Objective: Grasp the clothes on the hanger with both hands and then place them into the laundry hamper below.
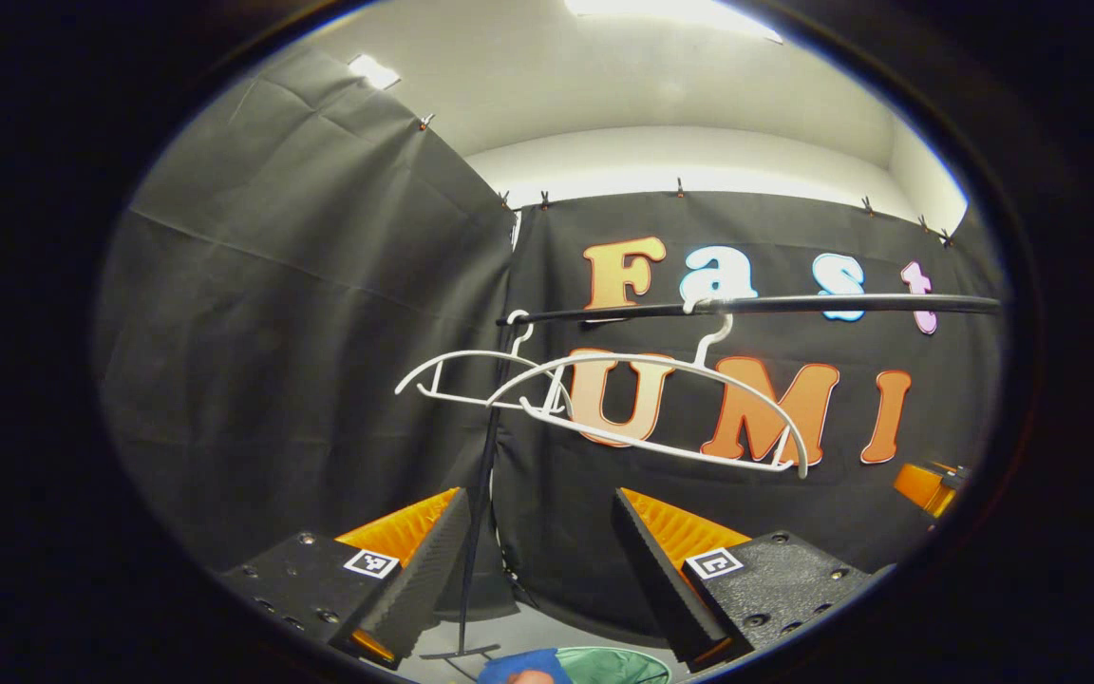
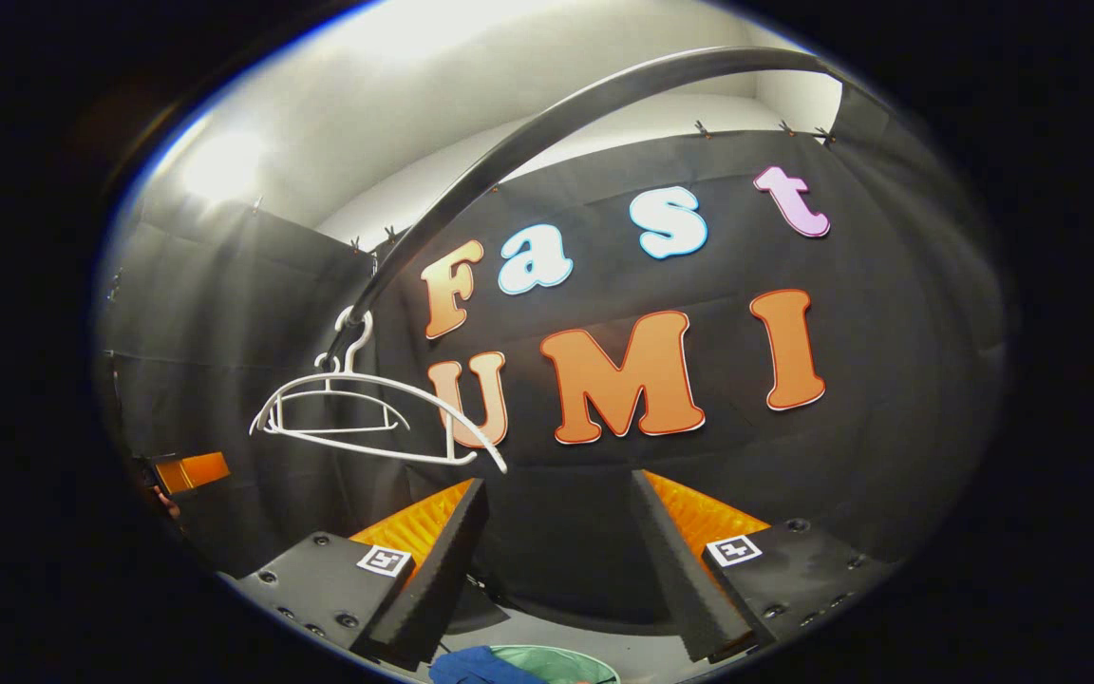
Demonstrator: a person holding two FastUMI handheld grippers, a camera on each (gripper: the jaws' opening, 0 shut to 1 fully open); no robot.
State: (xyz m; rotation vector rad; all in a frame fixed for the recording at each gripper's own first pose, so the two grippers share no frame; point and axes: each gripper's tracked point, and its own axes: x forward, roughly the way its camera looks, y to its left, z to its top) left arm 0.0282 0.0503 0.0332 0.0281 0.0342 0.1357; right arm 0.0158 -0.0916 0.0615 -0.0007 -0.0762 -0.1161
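Two bare white hangers (image 1: 661, 404) (image 1: 471, 380) hang from a black rail (image 1: 756, 306); no clothes are on them. In the right gripper view the same hangers (image 2: 367, 418) hang at the left under the curved rail (image 2: 547, 123). My left gripper (image 1: 537, 560) is open with nothing between its fingers, below the hangers. My right gripper (image 2: 556, 551) is open too, and holds nothing. Below, at the bottom edge, a blue garment (image 1: 523, 665) (image 2: 480, 665) lies over the rim of a green hamper (image 1: 618, 665) (image 2: 561, 662).
The rail's thin black upright (image 1: 482, 494) stands on a base on the pale floor just past my left finger. An orange part of the other gripper (image 1: 927, 486) shows at the far right, and likewise at the far left (image 2: 188, 470). Black cloth walls close in behind.
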